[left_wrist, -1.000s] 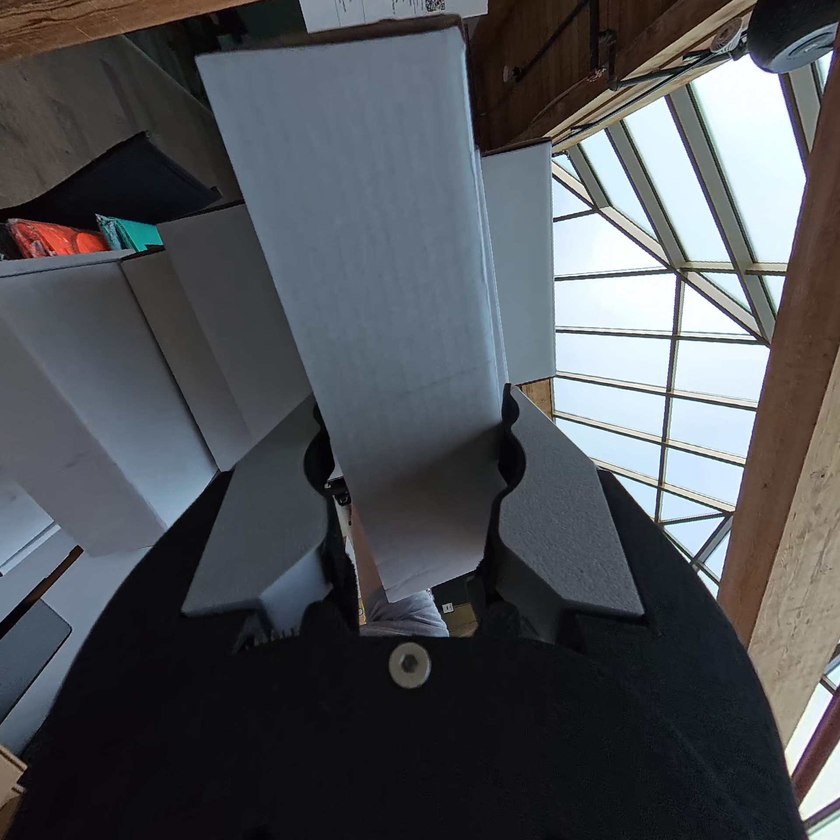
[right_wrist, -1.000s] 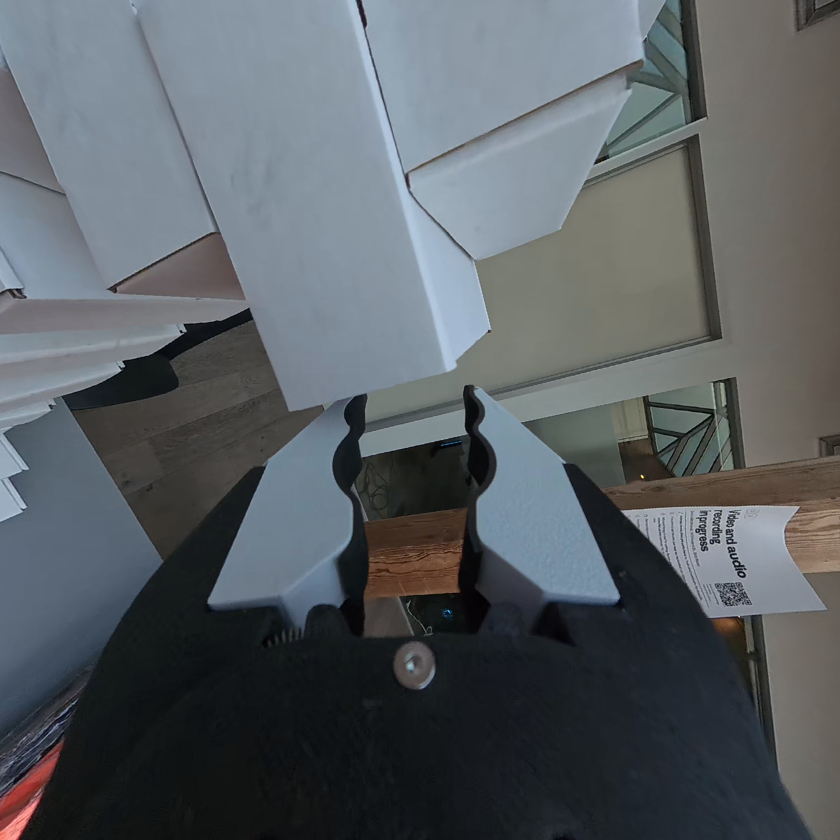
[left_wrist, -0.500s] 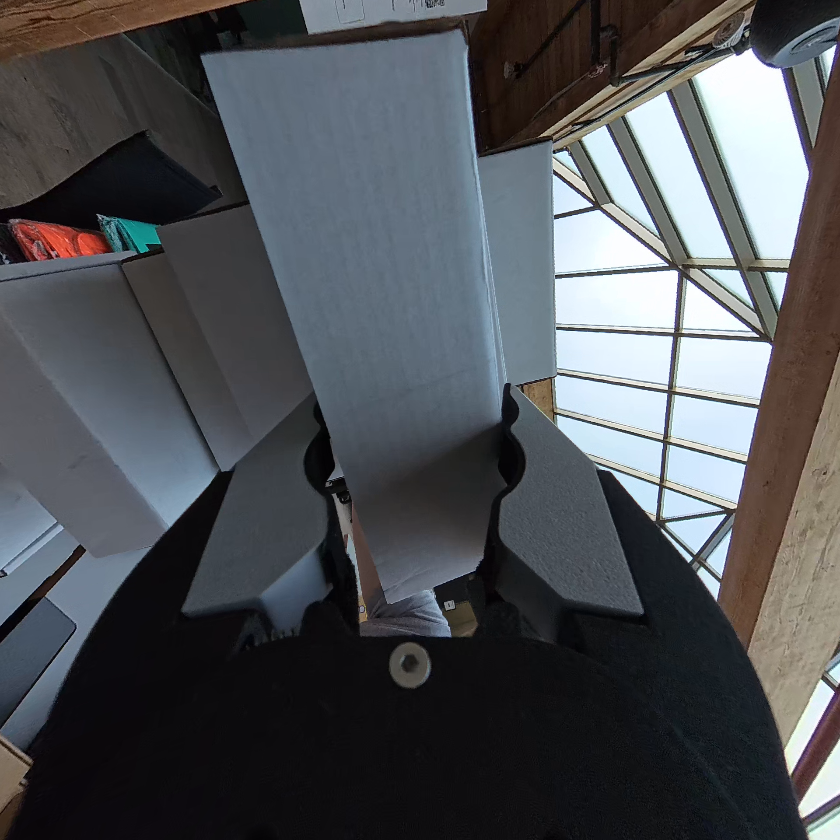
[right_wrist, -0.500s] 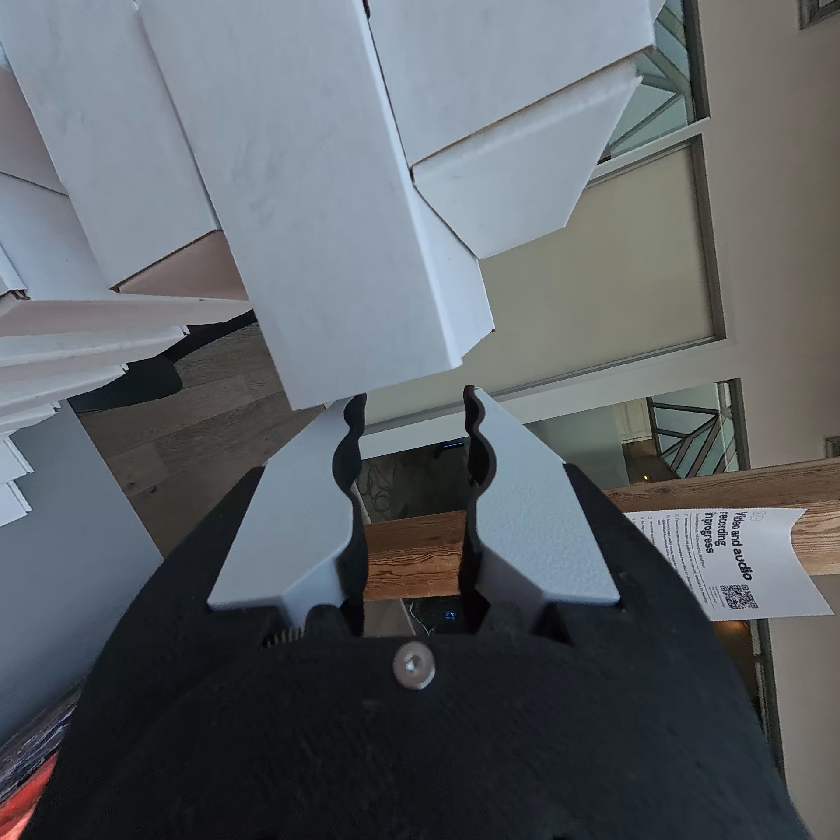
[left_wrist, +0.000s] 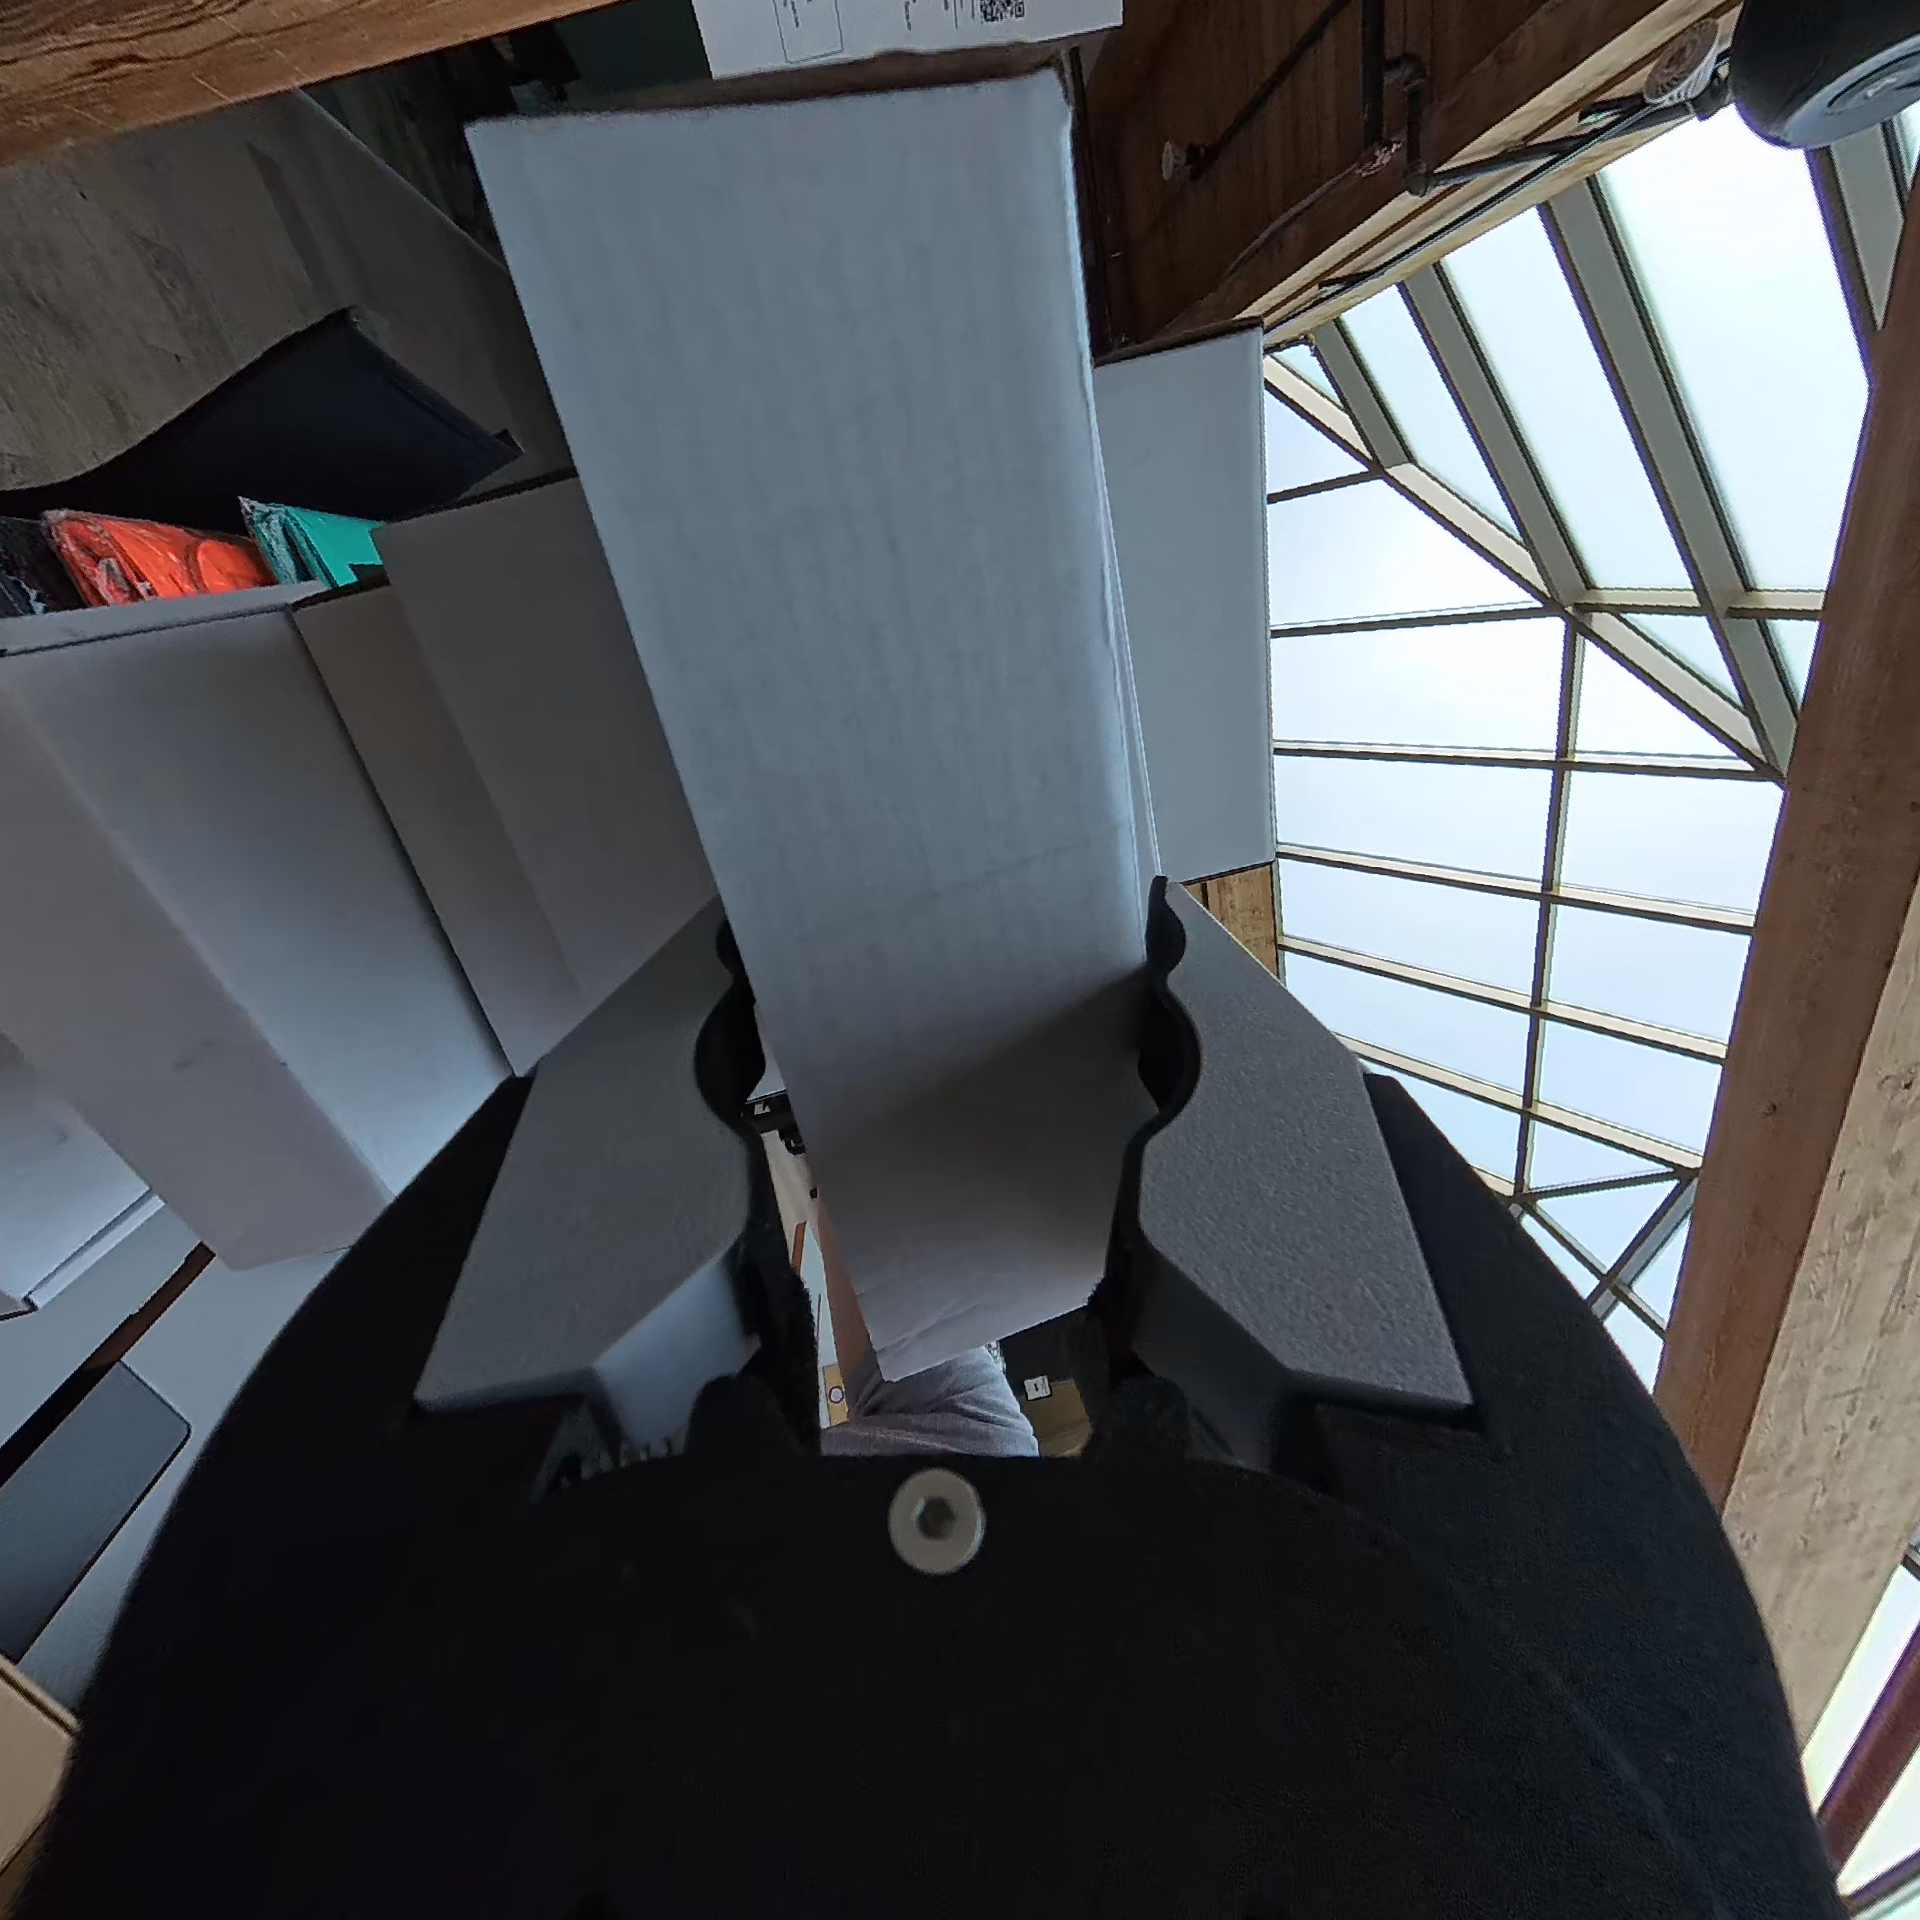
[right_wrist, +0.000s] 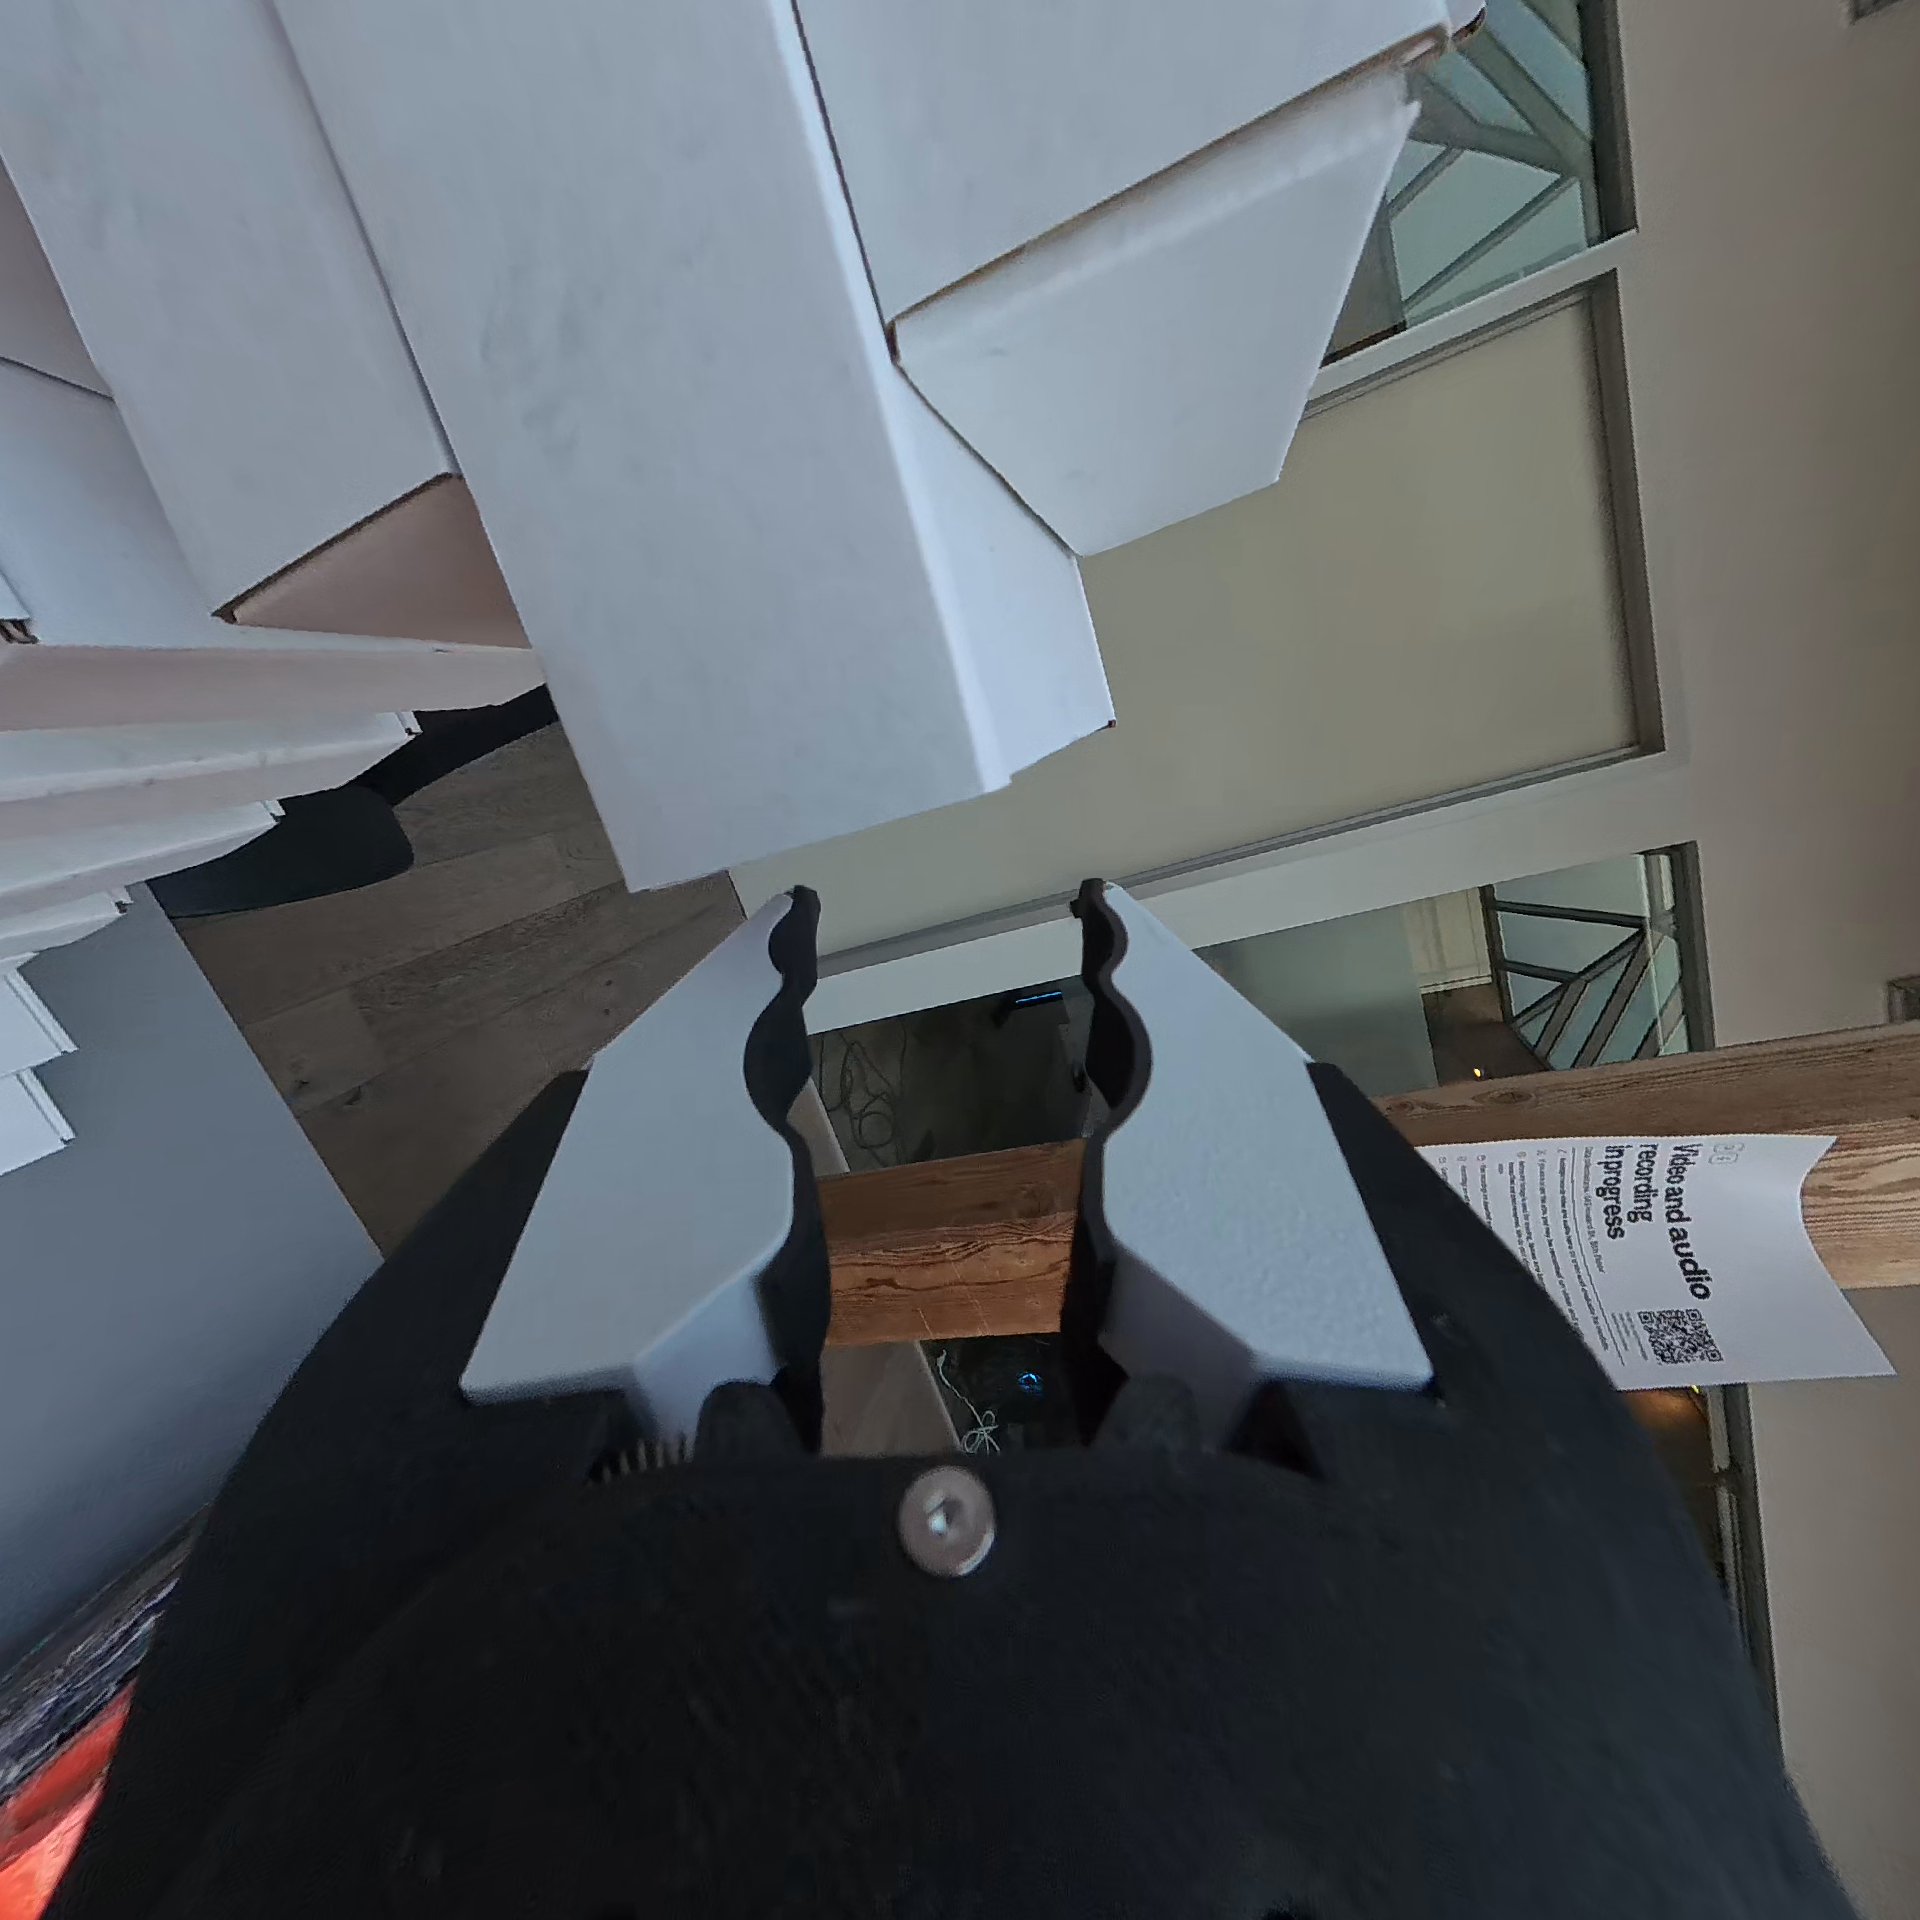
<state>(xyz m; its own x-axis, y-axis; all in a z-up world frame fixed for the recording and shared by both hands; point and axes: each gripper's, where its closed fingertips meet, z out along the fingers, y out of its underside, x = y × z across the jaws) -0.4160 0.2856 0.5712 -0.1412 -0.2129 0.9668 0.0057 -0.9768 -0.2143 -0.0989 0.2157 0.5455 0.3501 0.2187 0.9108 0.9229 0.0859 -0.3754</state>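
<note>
White cardboard flap between left jaws

A long white cardboard flap sits between the left gripper fingers. The right gripper is just below another white cardboard panel, apart from it.

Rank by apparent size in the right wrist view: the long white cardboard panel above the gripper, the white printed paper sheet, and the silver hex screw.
1. Long white cardboard panel, largest, though nearness to the camera inflates it.
2. White printed paper sheet on the wooden beam.
3. Silver hex screw, smallest.
</note>
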